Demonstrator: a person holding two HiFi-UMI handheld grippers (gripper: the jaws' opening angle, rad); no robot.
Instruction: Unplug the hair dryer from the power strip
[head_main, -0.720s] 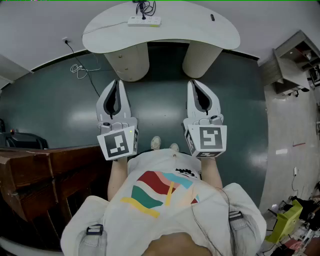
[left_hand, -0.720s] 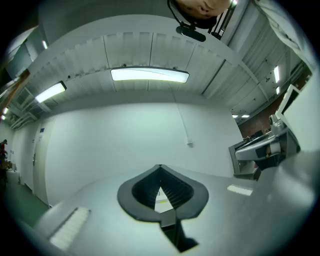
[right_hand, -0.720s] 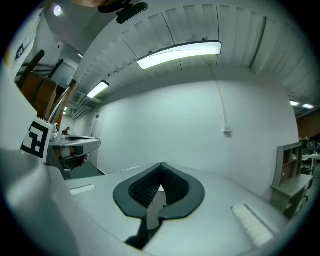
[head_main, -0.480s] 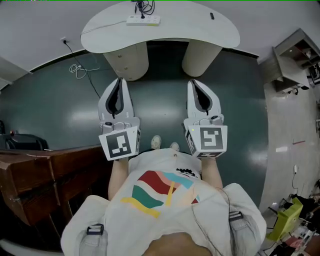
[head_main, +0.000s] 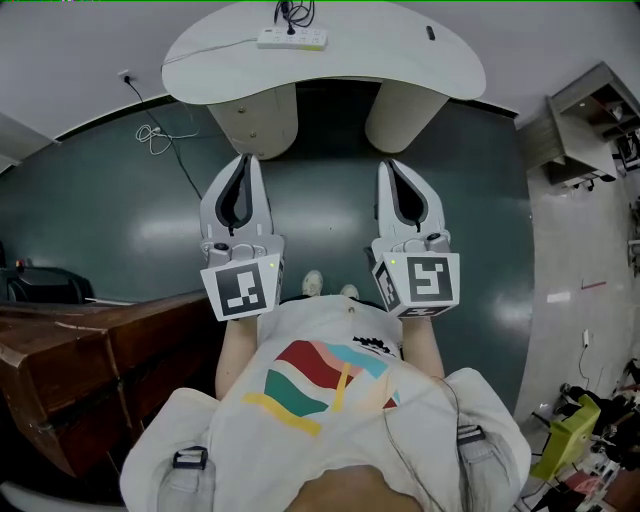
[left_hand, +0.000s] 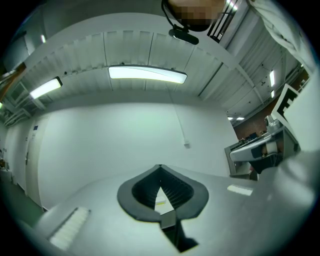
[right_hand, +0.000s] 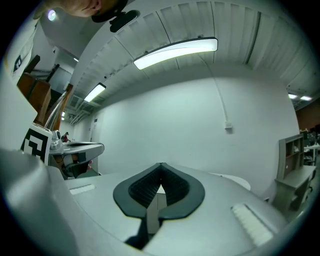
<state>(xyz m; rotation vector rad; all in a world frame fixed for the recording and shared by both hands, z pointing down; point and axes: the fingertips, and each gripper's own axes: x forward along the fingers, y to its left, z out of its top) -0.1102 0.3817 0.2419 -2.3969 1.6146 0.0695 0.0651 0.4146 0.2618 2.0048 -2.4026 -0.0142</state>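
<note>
Nothing of the task looks done yet. The power strip (head_main: 291, 39) lies at the far edge of the white worktop (head_main: 400, 62), and a black cord (head_main: 293, 12) bunched at it seems plugged in. The hair dryer itself is out of view. The left gripper (head_main: 244, 166) and right gripper (head_main: 390, 171) hang well short of the worktop, jaws closed together on nothing. Approach, grip and pull all remain.

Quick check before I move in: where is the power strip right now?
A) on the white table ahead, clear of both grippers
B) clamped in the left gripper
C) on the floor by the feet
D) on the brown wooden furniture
A: the power strip lies on the white table, while the left gripper and right gripper are shut, empty and apart from it.
</note>
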